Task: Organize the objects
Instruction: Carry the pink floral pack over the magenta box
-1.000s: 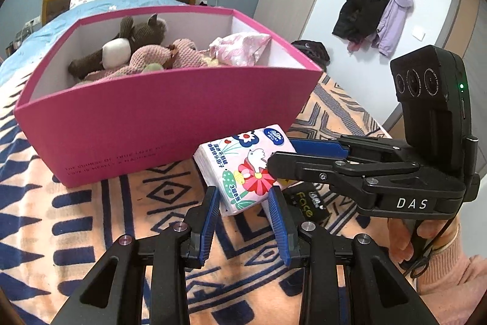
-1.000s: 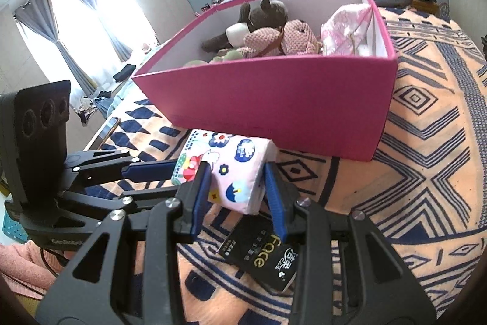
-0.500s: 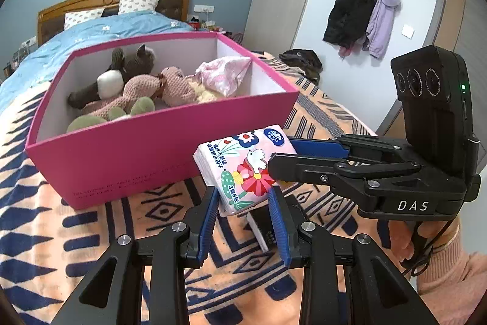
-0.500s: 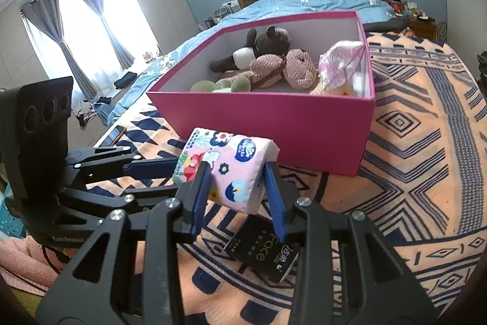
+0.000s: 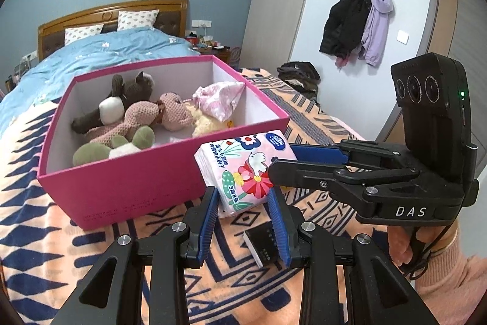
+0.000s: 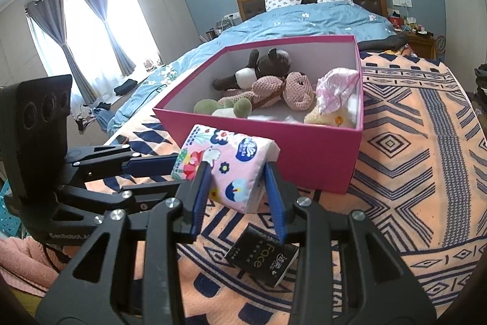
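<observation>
Ahead of both my grippers stretches the patterned blanket [image 5: 45,221], peach with navy diamonds and stripes, and past it a bed with a blue duvet [image 6: 307,20]. On the blanket, straight in front of my fingers, sits the pink box [image 5: 127,185], open at the top. Inside it lie a dark brown plush toy [image 5: 127,90], a pink knitted plush [image 5: 146,118] across the middle, a green plush [image 5: 91,153] at the near corner and a crumpled pink cloth [image 5: 219,98] against the far right wall.

Between me and the box's near wall I hold the tissue pack [image 5: 243,172], pink with flowers and a white bird printed on it. It is up off the blanket, just in front of the box and lower than its rim. My left gripper [image 5: 245,203] is clamped on its near end, blue pads pressing both sides. My right gripper [image 5: 286,159] comes in from the right of that view and pinches the pack's other end; in its own view, the right gripper [image 6: 236,181] has the pack squeezed between its pads, with the left gripper [image 6: 170,169] reaching in from the left side.

Below the pack, close under my fingertips, a small black packet [image 6: 261,259] with "face" printed on it lies flat on the blanket, touching nothing else.
</observation>
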The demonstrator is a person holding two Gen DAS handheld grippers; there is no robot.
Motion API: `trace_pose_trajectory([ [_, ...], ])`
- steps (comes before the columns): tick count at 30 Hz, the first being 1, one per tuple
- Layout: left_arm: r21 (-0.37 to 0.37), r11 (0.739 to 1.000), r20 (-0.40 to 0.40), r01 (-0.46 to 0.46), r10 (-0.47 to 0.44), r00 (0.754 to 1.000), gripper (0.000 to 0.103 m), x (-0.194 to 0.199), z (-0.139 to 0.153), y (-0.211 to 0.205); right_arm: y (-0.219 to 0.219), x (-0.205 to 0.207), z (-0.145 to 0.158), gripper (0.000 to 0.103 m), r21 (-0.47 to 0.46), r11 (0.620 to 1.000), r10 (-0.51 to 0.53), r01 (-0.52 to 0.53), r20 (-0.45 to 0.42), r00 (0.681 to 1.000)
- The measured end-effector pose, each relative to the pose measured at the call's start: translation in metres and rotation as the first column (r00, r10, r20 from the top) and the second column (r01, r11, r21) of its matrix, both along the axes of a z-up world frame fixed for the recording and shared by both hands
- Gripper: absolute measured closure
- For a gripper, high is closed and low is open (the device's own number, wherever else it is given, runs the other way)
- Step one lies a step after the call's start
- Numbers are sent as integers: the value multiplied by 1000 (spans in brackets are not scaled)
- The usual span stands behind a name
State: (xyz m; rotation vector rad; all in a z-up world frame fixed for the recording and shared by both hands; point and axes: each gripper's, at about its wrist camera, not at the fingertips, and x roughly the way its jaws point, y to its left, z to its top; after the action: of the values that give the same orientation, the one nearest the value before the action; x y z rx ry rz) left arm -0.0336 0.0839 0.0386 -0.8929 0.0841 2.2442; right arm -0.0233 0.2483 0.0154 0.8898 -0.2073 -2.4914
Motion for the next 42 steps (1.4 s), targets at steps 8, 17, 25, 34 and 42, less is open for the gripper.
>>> trace_pose_trajectory([
  [8, 4, 1000, -30, 1, -1, 1000, 69, -2, 10, 2, 2, 2, 9, 63, 1, 1000, -4, 4, -27, 1000],
  [17, 11, 1000, -52, 2, -1, 999, 69, -8, 20, 6, 4, 2, 21, 63, 4, 1000, -9, 9, -63, 998],
  [25, 14, 1000, -67, 7, -6, 998, 69, -13, 27, 10, 9, -2, 29, 63, -3, 1000, -16, 16, -83, 996],
  [34, 17, 1000, -78, 7, -5, 997, 69, -19, 33, 14, 13, -8, 35, 63, -6, 1000, -20, 19, -95, 995],
  [42, 18, 1000, -75, 2, -1, 997, 69, -23, 35, 15, 15, -14, 38, 63, -7, 1000, -21, 20, -98, 995],
])
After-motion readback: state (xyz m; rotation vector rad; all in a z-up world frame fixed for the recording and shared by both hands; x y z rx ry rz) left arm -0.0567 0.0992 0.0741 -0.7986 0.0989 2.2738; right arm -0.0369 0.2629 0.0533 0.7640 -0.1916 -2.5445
